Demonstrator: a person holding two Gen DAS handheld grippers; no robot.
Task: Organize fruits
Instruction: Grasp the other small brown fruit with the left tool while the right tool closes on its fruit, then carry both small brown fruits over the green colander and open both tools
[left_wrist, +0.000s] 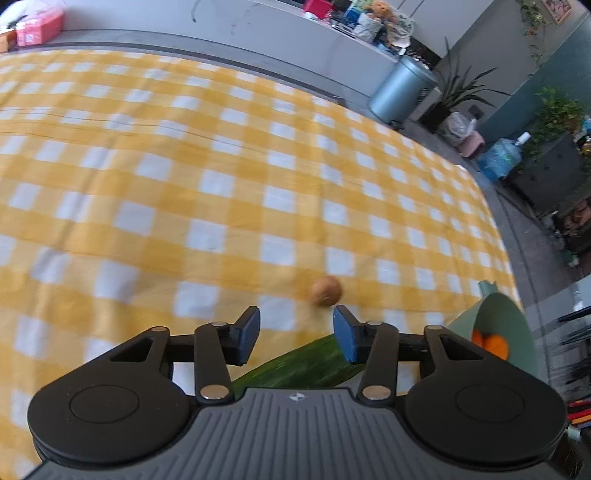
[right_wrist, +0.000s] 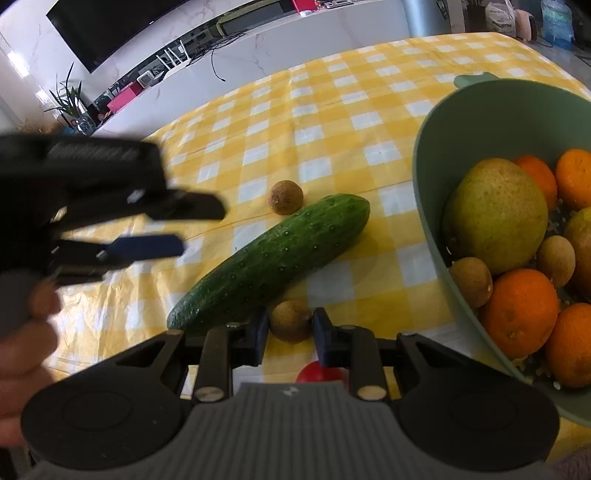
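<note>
Closest to my right lens, the right tongs are clenched on a small brown fruit, its round body pinched between the two dark pads just above the tabletop. From that I judge the sorting well underway: the green bowl at the right already holds oranges, two big yellow-green fruits and a couple more of the small brown ones. Left outside it, as far as I can see, are the fruit I am gripping, a second brown fruit lying just beyond the cucumber, and the cucumber itself, stretched diagonally across the yellow check cloth; whether the cucumber belongs in the bowl I cannot say. My left tongs are released, with nothing between the pads; they hang over the cucumber's end with that second brown fruit just ahead, so I take it as their next pick. In the right view the left tongs are a dark blur and I cannot read their pads there. Something red peeks out beneath the right tongs, mostly covered, so I cannot tell what it is. The bowl's near side is cut off by the frame, and the left view shows only a sliver of it.
</note>
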